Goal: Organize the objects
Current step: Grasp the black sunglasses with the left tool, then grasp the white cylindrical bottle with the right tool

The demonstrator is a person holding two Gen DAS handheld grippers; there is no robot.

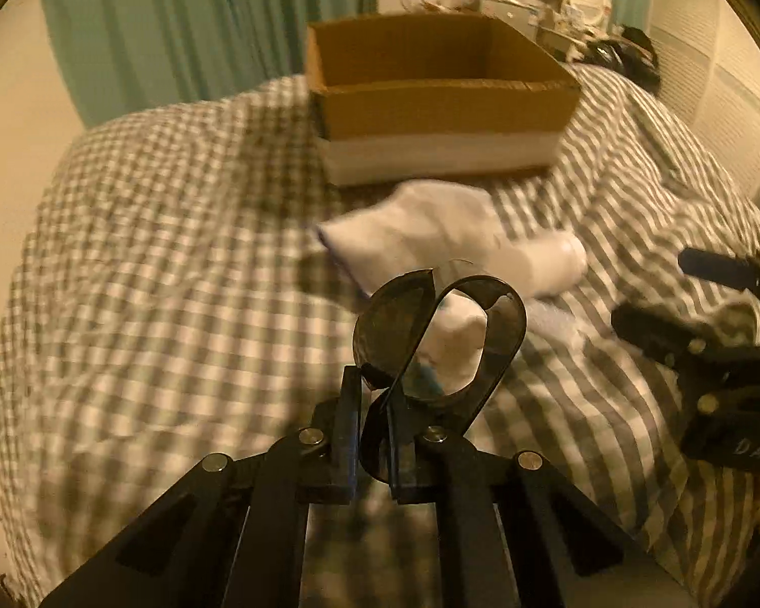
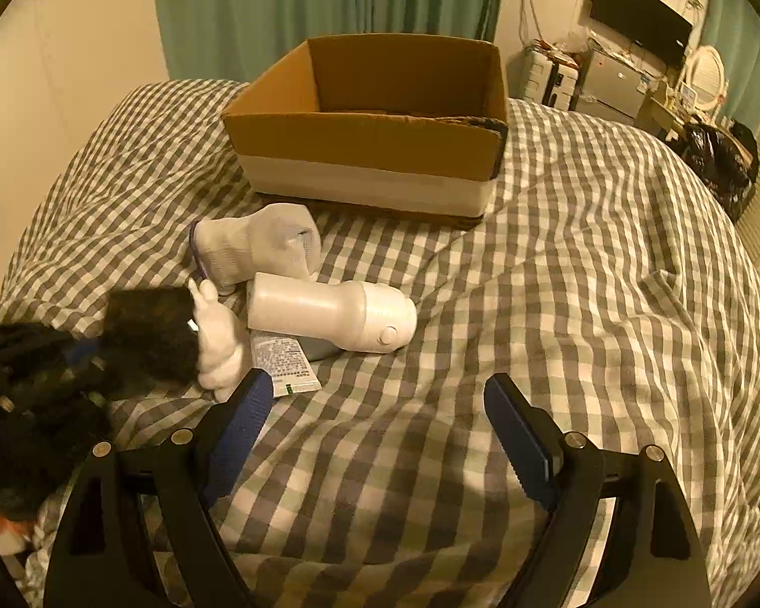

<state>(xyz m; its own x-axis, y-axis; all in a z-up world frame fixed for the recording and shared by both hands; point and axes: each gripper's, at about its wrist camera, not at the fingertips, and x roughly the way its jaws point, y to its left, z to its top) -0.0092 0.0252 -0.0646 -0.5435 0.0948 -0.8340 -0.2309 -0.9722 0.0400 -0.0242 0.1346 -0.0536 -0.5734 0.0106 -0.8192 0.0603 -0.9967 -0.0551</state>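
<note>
While left gripper point(image 1: 375, 435) pinches sunglasses point(image 1: 438, 334), right gripper point(image 2: 380, 425) hovers, fingers wide.

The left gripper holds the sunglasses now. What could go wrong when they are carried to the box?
1. The left gripper pinches the sunglasses only at the folded frame edge, so they could twist or slip out.
2. The cardboard box has a high front wall; a low carry might strike it.
3. The right gripper is open close to the white bottle and could nudge it.
</note>
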